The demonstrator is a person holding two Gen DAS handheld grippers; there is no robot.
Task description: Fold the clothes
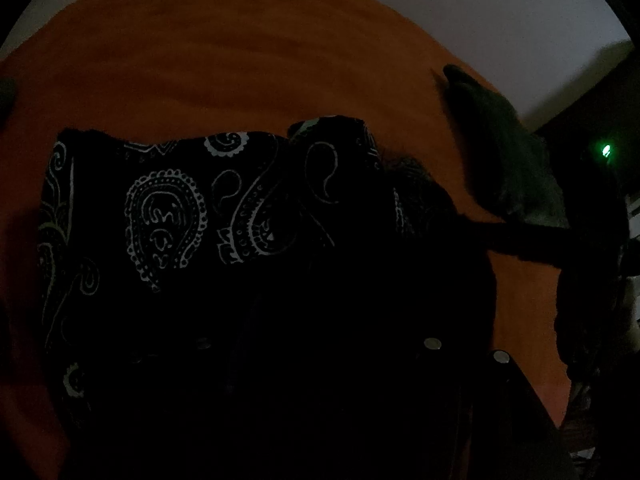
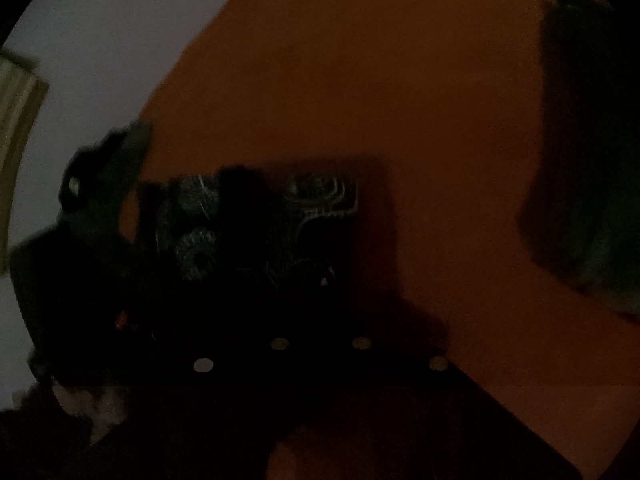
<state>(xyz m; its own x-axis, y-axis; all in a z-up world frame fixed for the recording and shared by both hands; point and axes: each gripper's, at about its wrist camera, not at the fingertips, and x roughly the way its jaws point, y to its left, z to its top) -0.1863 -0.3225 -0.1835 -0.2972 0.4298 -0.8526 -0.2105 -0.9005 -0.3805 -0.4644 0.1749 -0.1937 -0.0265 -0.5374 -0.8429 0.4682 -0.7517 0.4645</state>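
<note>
An orange table point(image 1: 200, 60) fills most of both views and is taken here as the landmark. It is bordered by a pale floor point(image 1: 480, 8) at its far edge. The scene is very dim throughout.

On the table, toward the near side in the left wrist view, a black cloth with a white paisley print point(image 1: 168, 208) is spread, its far edge running roughly straight across, with bare orange beyond it. A raised fold of the same cloth is seen at the right end of that far edge. In the right wrist view the cloth point(image 2: 320, 200) is seen bunched and blurred, again on the table's near part.

A second, plain dark garment point(image 1: 500, 160) is laid on the table close to its right edge, apart from the patterned cloth; in the right wrist view a dark piece point(image 2: 580, 140) is seen on the table's far right, perhaps the same garment, though the darkness leaves that uncertain.

The left gripper point(image 1: 348, 320) is lost in shadow over the patterned cloth; whether its fingers are wide or closed on fabric cannot be told. The right gripper point(image 2: 320, 300) is closed tight, its fingers brought together over the bunched cloth; whether fabric is pinched between them cannot be made out.

A small green light point(image 1: 606, 150) is seen beyond the table's right edge.
</note>
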